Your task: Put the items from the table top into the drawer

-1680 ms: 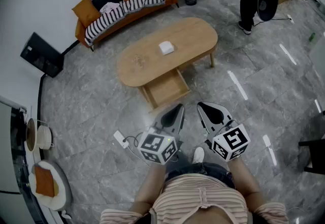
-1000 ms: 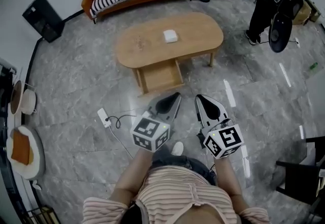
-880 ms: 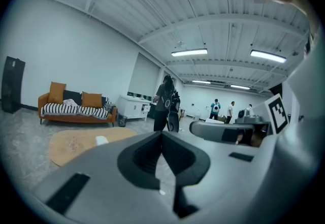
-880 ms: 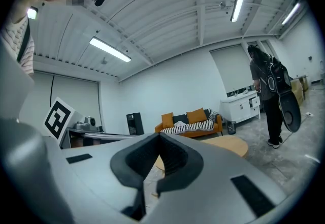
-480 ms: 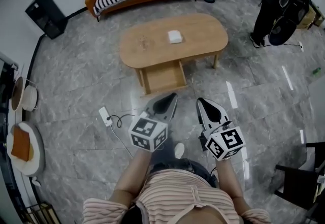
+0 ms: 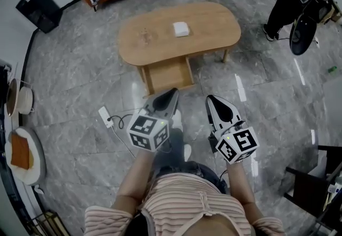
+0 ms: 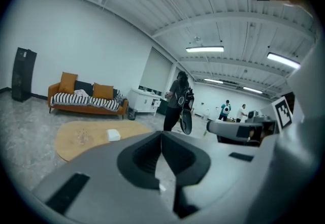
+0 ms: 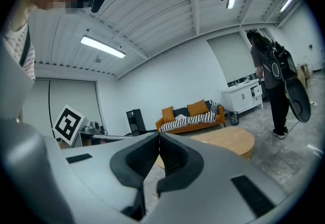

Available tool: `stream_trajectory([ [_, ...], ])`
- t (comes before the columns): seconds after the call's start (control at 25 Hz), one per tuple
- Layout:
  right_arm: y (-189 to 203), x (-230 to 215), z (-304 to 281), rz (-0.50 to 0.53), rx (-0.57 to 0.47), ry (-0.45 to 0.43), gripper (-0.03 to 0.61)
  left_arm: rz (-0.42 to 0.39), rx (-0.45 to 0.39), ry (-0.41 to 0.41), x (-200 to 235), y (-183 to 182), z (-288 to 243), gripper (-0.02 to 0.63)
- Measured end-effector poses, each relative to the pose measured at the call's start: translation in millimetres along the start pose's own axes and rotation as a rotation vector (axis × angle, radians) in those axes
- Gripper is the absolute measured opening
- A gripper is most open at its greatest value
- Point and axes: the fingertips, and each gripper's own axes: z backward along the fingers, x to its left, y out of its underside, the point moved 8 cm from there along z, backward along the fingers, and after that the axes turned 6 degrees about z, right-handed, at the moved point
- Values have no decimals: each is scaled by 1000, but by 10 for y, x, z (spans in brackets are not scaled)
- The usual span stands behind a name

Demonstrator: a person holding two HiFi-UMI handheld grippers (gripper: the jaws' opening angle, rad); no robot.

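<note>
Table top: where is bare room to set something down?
The right end of the table, past the white box, is bare; so is the left end, past some small bits. The open drawer looks bare too. Nowhere crowded.

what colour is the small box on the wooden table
The small box is white, clearest in the head view.

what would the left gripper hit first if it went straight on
Probably the table near its right end, or the floor just short of it; depth is unclear.
</note>
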Motion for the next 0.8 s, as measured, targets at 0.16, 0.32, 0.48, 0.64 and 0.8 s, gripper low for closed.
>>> stream_trajectory([
  [0.16,-11,-220,-387,-8,40,-4,9,21,13,-13,311,-133,-314,14],
  [0.32,-58,-422,-820,-16,71,-16,9,39,27,-22,635,-290,-625,15],
  [0.48,-112,-526,-1284,-22,96,-29,9,71,36,-25,992,-428,-863,15],
  [0.64,-153,-635,-1694,-26,120,-27,9,85,47,-27,1300,-543,-1093,15],
  [0.8,-179,-713,-2005,-27,137,-4,9,117,51,-27,1609,-610,-1250,15],
])
